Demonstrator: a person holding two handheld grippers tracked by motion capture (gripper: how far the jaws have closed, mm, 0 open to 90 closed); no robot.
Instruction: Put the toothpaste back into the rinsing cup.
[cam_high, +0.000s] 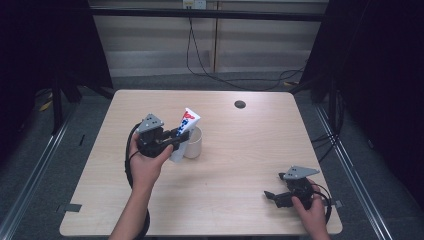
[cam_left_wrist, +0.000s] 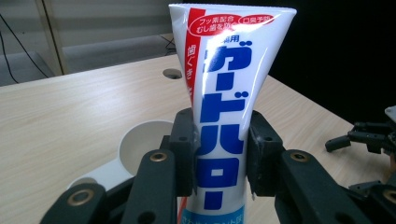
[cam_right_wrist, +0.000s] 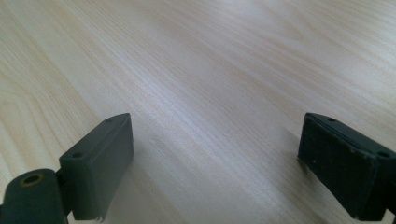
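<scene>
White plastic toothpaste tube with blue lettering and a red side stripe, pinched at mid-body by left gripper, pads pressing both flanks. Long axis near upright, flat crimped end on top, tilted slightly toward far right in high view; lower end hidden below the jaws. Cream ceramic mug with open mouth standing just beside the tube, on its right in high view, behind and left of it in left gripper view; handle toward camera there. Tube touching mug wall or merely against it: cannot tell. Key relation: mug mouth lying just beyond and beside the held tube, so likely a short lift and shift over the rim, then lower end first into the mug. Left hand far nearer to both things. Right gripper parked low near front right corner of pale wood-grain table, well apart from mug, jaws spread wide with nothing but bare tabletop between.
</scene>
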